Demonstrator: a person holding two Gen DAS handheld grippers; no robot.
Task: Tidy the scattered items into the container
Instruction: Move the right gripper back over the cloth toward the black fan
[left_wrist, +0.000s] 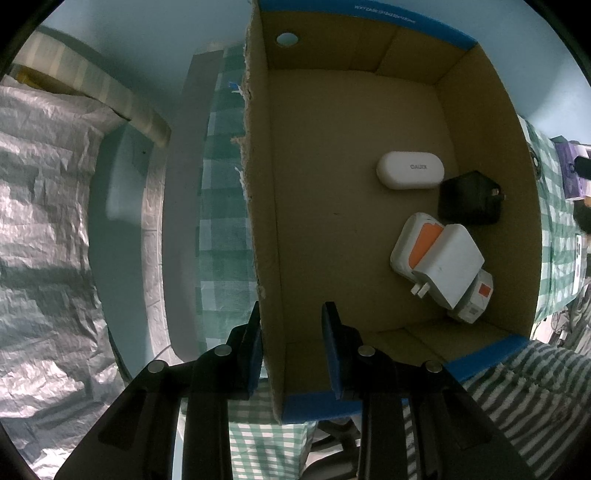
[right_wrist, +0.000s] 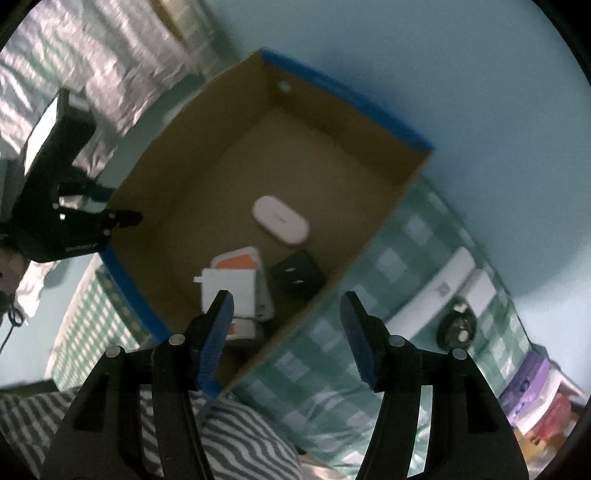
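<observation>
- Left wrist view: the left hand-held gripper (left_wrist: 291, 347) is spread around the box (left_wrist: 258, 206) wall, steadying it. Chargers (left_wrist: 443, 266) lie inside, right.
- The right hand-held gripper (right_wrist: 286, 332) is spread, holding nothing. Next, fetch the dark item (right_wrist: 456, 326) on the worktop (right_wrist: 369, 332).

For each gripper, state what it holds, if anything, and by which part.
The left gripper straddles the cardboard box's side wall near a corner, jaws not closed on it. The right gripper is open and empty.

My home room, green-checked tablecloth (left_wrist: 218, 206) on my table, pale blue wall (right_wrist: 480, 110), striped pillow (right_wrist: 236, 435), silver crinkled sheet (left_wrist: 44, 221)
</observation>
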